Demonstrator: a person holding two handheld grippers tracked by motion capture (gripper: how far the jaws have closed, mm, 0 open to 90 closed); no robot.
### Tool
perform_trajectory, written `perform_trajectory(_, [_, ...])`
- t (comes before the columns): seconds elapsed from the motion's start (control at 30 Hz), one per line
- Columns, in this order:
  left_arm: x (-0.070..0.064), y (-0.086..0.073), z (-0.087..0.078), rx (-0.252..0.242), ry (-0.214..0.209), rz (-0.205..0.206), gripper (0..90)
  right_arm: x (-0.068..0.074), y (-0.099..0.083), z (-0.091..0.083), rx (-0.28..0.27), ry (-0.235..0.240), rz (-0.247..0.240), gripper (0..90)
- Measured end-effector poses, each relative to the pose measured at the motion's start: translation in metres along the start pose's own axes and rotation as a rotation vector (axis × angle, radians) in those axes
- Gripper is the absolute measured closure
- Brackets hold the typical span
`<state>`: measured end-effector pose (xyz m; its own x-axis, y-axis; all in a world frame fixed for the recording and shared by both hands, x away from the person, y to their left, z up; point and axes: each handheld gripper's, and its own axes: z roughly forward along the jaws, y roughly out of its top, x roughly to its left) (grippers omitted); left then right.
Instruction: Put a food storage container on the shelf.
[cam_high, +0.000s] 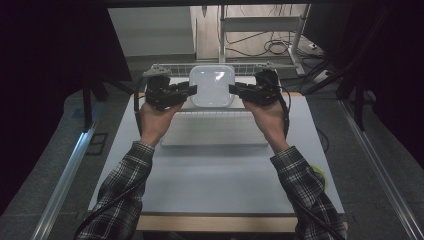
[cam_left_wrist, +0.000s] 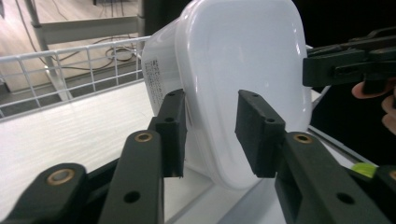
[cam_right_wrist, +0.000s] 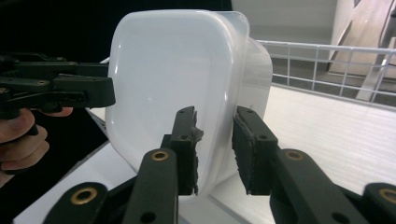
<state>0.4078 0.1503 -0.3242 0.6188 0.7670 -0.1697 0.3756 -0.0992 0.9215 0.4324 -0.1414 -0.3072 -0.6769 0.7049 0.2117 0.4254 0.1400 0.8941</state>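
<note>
White container edges between jaws of both hand-held grippers, left and right, each parted, unclamped.

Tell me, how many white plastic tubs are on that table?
1. A single white plastic tub sits at the far middle of the table, between the left gripper and the right gripper, beside a white wire rack. Others could be hidden behind it.
</note>
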Motion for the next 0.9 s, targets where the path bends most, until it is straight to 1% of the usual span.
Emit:
perform_trajectory(0.1, [-0.001, 0.000, 0.004, 0.008, 0.025, 0.018, 59.6, 0.000, 0.002, 0.003, 0.006, -0.020, -0.014, 68.2])
perform_trajectory(0.2, [0.000, 0.001, 0.007, 0.003, 0.024, 0.010, 58.3, -0.001, 0.003, 0.005, 0.005, -0.029, -0.016, 66.5])
perform_trajectory(0.3, [0.001, 0.001, 0.009, 0.004, 0.029, 0.016, 57.1, -0.002, 0.005, 0.007, 0.003, -0.042, -0.025, 65.2])
perform_trajectory(0.37, [0.001, 0.001, 0.011, 0.002, 0.035, 0.022, 54.0, -0.003, 0.005, 0.008, 0.007, -0.057, -0.036, 64.2])
perform_trajectory(0.43, [0.003, 0.002, 0.012, -0.002, 0.040, 0.015, 50.5, -0.003, 0.006, 0.011, 0.016, -0.079, -0.053, 63.3])
perform_trajectory(0.5, [0.004, 0.003, 0.014, -0.003, 0.057, 0.022, 48.8, -0.003, 0.006, 0.013, 0.017, -0.081, -0.052, 63.3])
perform_trajectory(0.6, [0.006, 0.006, 0.017, 0.013, 0.089, 0.040, 47.6, -0.003, 0.007, 0.015, 0.015, -0.077, -0.047, 63.3])
perform_trajectory(0.63, [0.007, 0.006, 0.017, 0.010, 0.093, 0.041, 47.7, -0.002, 0.007, 0.015, 0.011, -0.075, -0.048, 62.5])
perform_trajectory(0.67, [0.008, 0.007, 0.018, 0.007, 0.087, 0.026, 47.4, -0.002, 0.008, 0.016, 0.010, -0.076, -0.046, 62.5])
perform_trajectory(0.73, [0.010, 0.007, 0.018, 0.009, 0.084, 0.027, 47.6, -0.002, 0.009, 0.016, 0.012, -0.083, -0.053, 62.7])
perform_trajectory(0.83, [0.011, 0.008, 0.020, 0.010, 0.086, 0.026, 47.6, -0.004, 0.010, 0.018, 0.010, -0.084, -0.045, 62.6])
perform_trajectory(0.9, [0.010, 0.010, 0.021, 0.012, 0.095, 0.030, 47.6, -0.004, 0.011, 0.019, 0.007, -0.089, -0.043, 62.7])
